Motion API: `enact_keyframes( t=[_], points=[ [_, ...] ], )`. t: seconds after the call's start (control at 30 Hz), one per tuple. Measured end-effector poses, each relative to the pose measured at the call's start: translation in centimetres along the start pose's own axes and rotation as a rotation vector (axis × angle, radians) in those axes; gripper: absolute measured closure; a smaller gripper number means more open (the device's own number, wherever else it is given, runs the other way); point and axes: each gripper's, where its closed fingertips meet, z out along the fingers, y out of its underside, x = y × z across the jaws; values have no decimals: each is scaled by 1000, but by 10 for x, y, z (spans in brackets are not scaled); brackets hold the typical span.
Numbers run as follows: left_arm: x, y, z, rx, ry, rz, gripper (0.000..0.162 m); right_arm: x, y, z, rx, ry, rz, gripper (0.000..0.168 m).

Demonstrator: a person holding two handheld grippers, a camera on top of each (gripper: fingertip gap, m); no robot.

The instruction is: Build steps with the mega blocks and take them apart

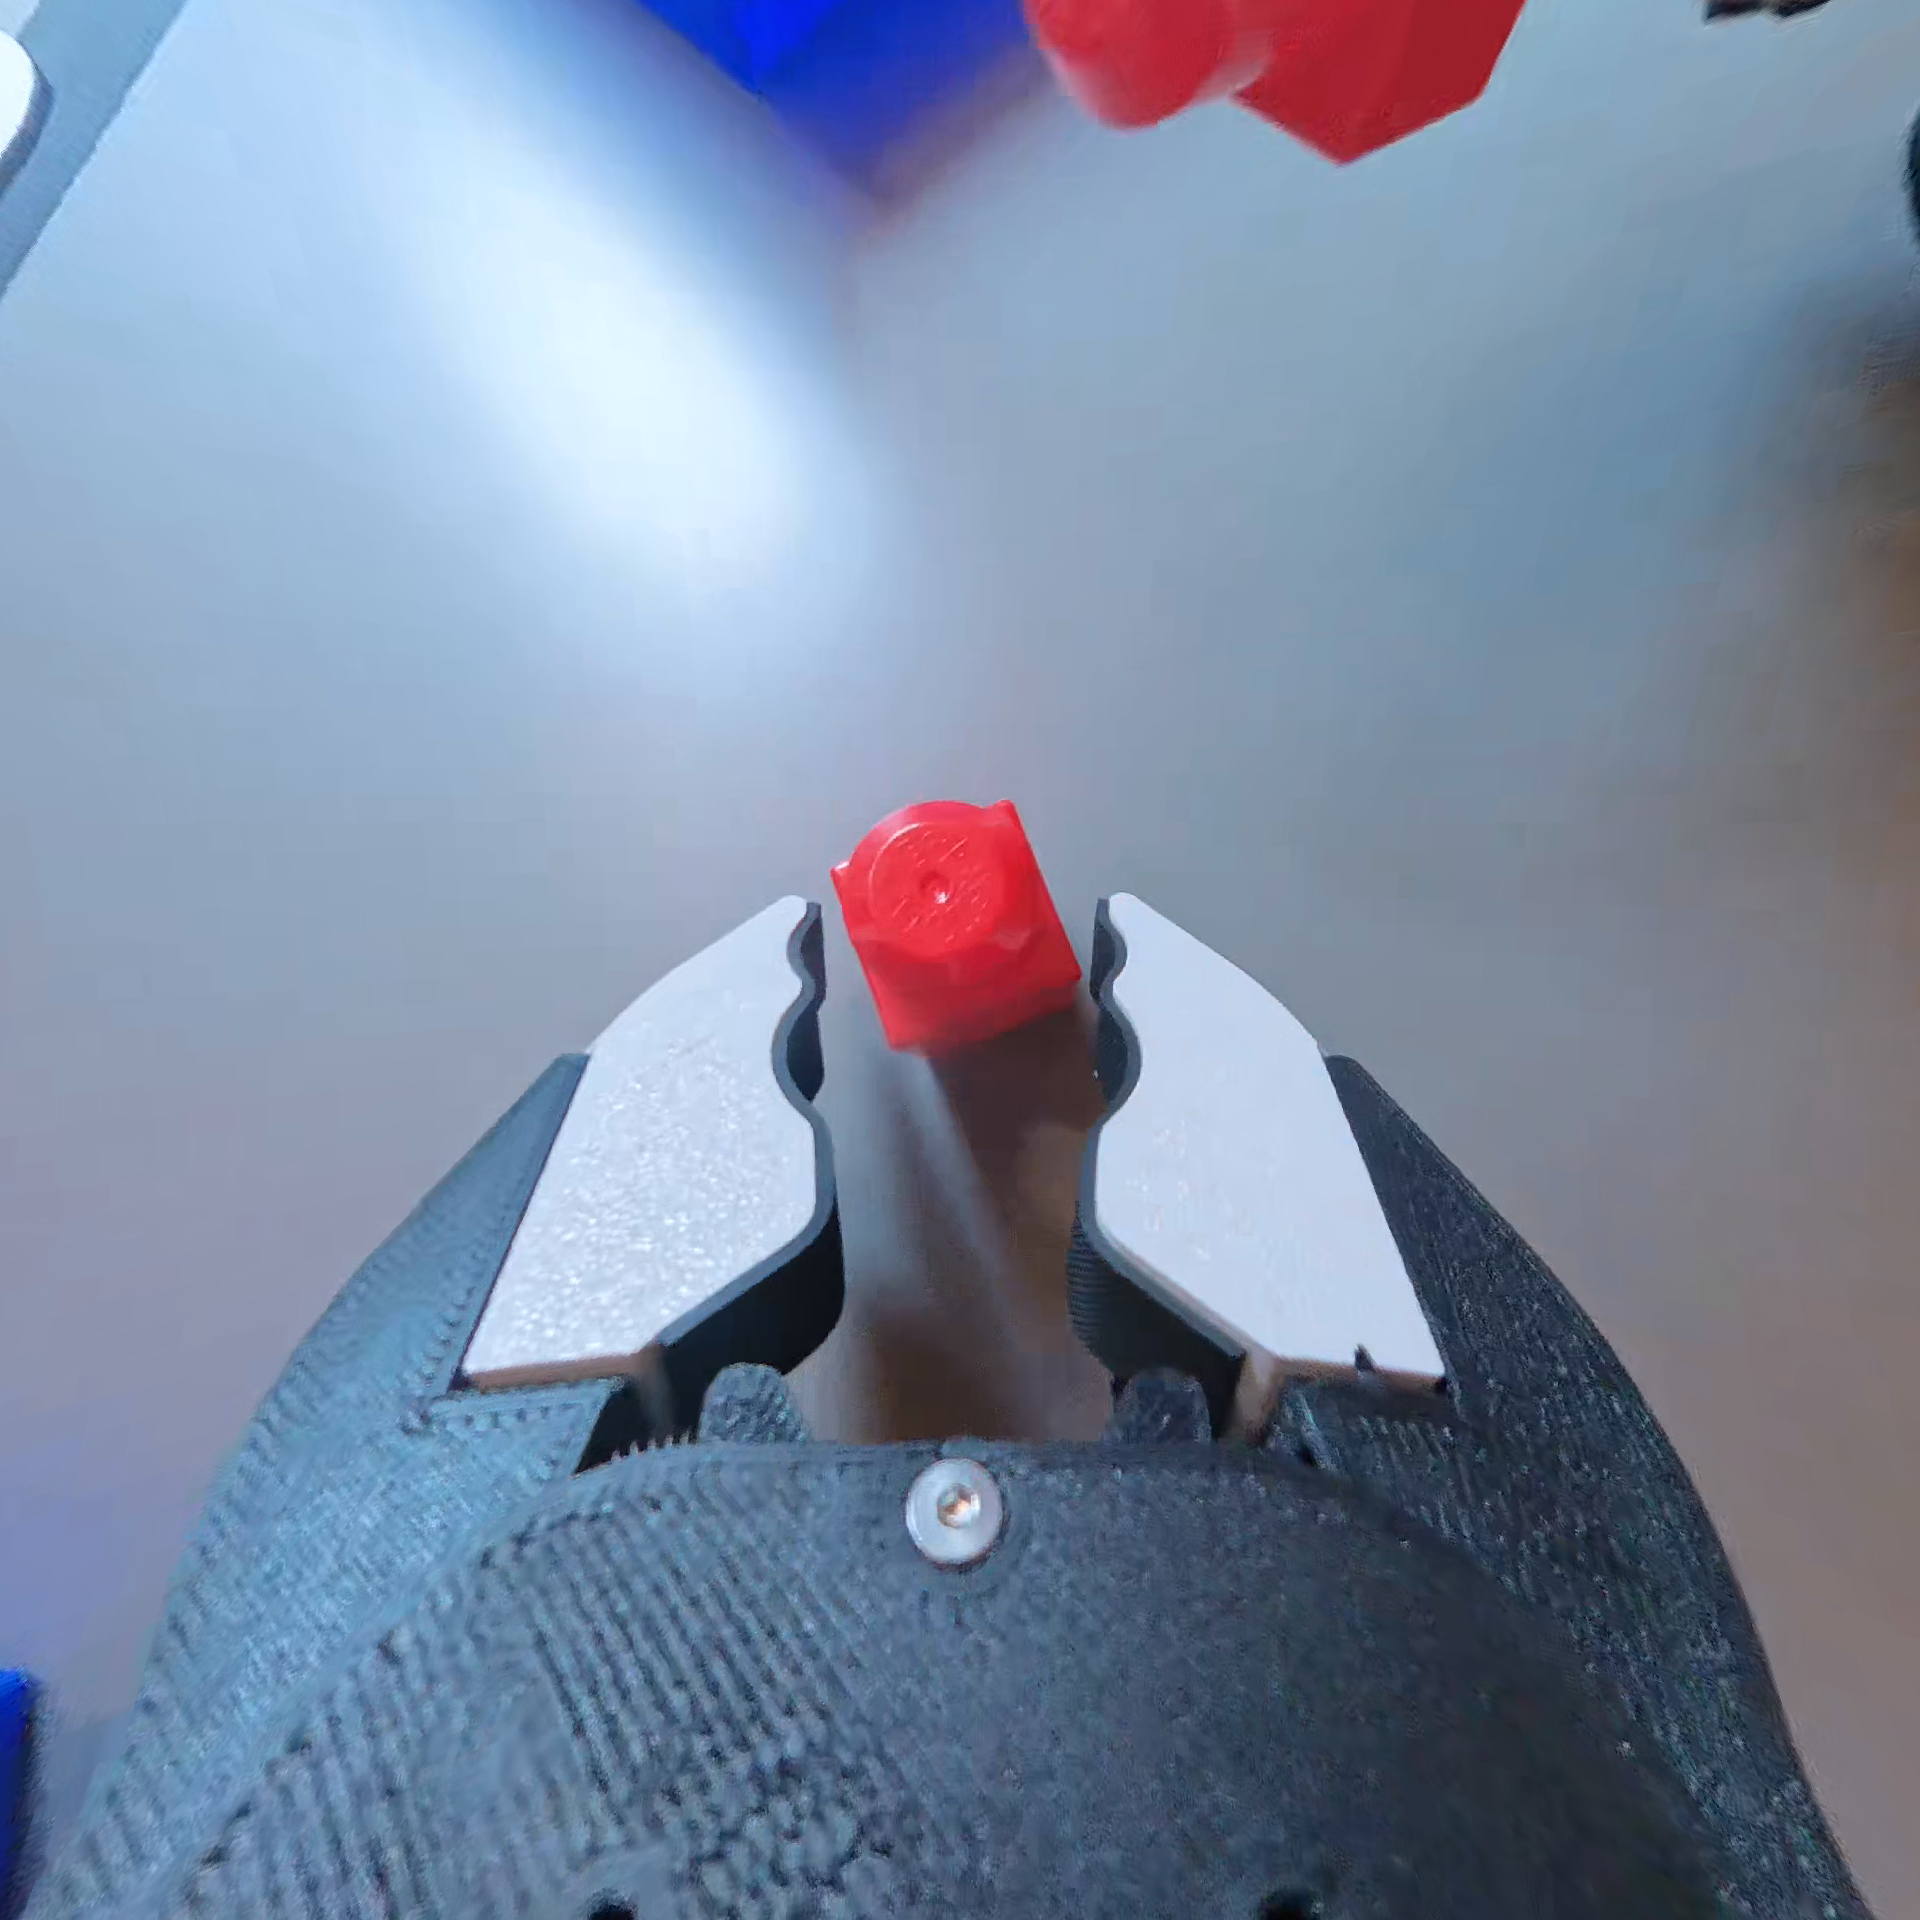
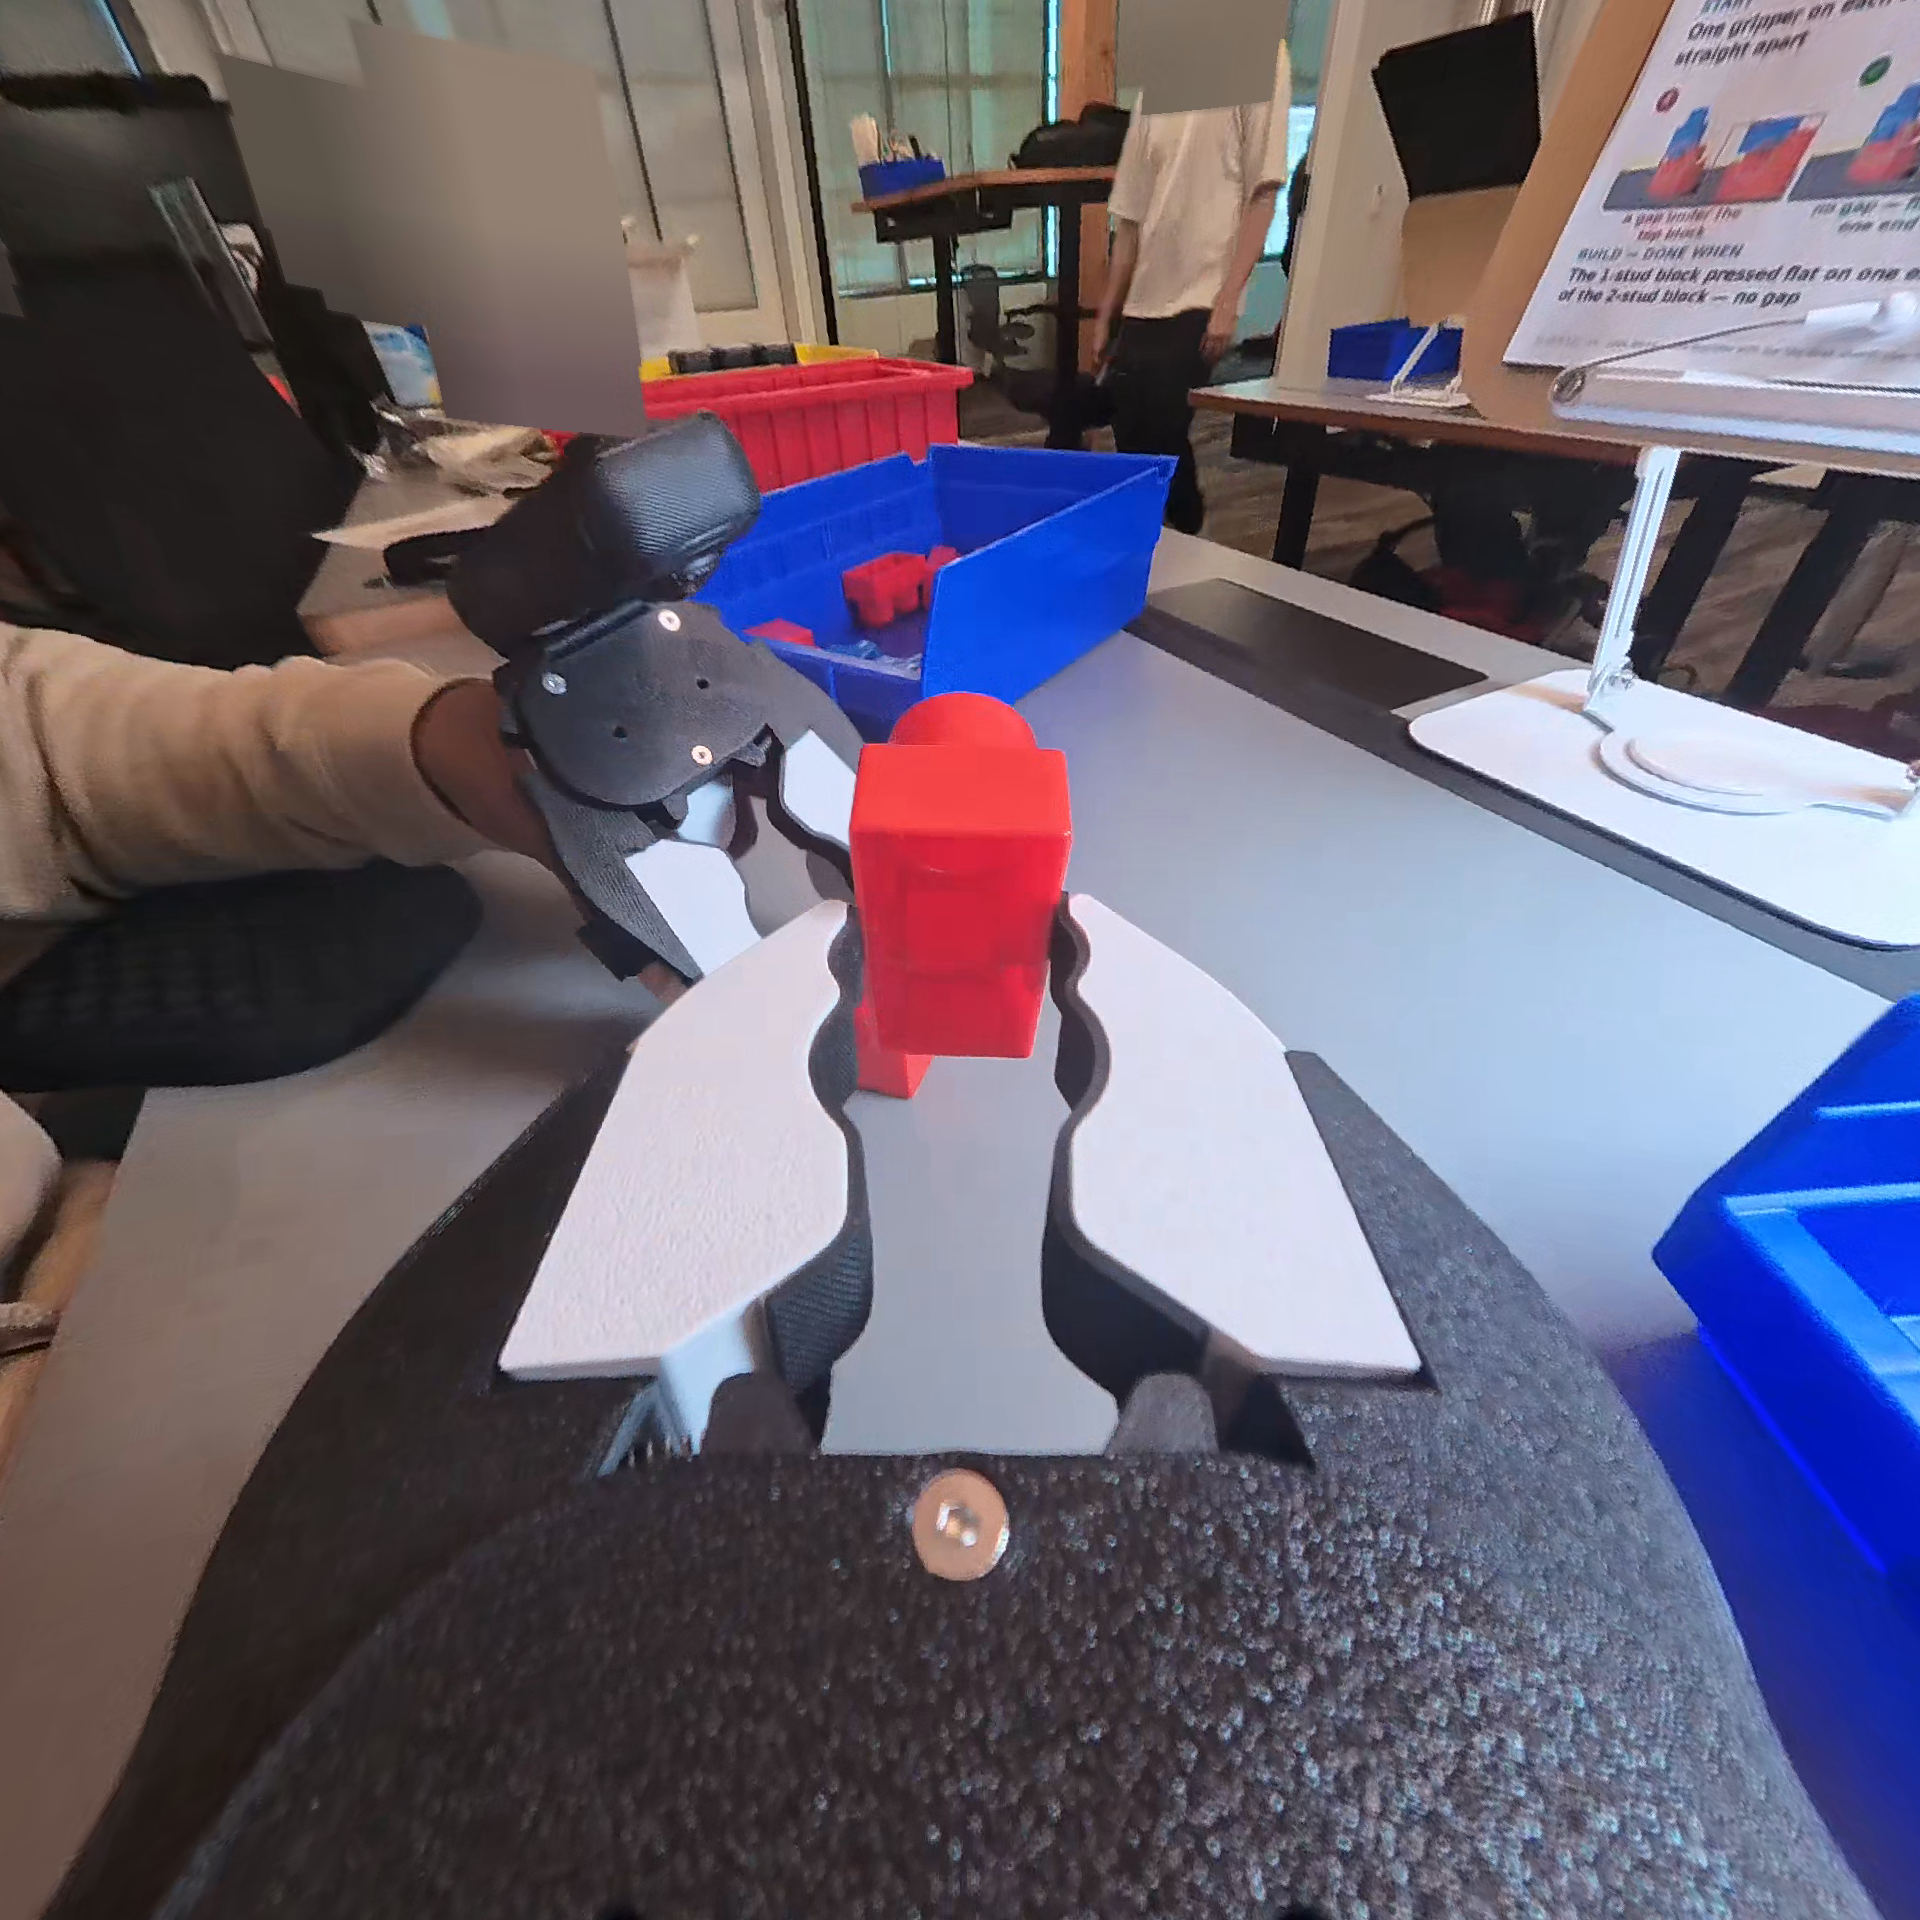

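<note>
In the left wrist view I look straight down on a small red one-stud block [image 1: 951, 920] standing on the grey table [image 1: 520, 623]. My left gripper [image 1: 958, 925] is open, with a finger on each side of the block and a gap on both sides. My right gripper [image 2: 956, 914] is shut on a red two-stud block [image 2: 961, 883] and holds it upright above the table. That block shows blurred at the top of the left wrist view [image 1: 1268, 62]. The left gripper [image 2: 758, 904] points down just left of it, its tips hidden.
A blue bin [image 2: 1039, 582] with loose red blocks stands behind on the table, and a red crate [image 2: 810, 405] beyond it. A second blue bin [image 2: 1808, 1299] is close on the right. A white stand [image 2: 1662, 790] with an instruction sheet stands at the right. A person stands in the background. There is about 12 centimetres between the tips of the two grippers.
</note>
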Motion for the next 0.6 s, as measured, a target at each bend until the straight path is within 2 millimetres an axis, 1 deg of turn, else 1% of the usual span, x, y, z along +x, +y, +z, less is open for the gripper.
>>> enact_keyframes(
  t=[0.1,0.23,0.4,0.47,0.5,0.57,0.6],
  points=[
    [-7,1,-3,-42,-77,54,114,2,3,1,-12,4,2,133],
    [-3,4,-1,-95,-59,55,115,2,9,4,-37,-5,14,133],
    [-3,12,1,-212,-12,36,108,1,15,7,-67,-6,7,133],
    [-2,9,2,-231,23,15,107,1,16,7,-72,-11,7,133],
    [-3,8,3,-242,28,12,109,0,17,7,-74,-13,7,133],
    [-4,11,6,-282,36,37,121,0,18,6,-79,-16,7,133],
    [-6,9,7,-266,36,49,123,0,19,6,-81,-17,7,133]
  ],
)
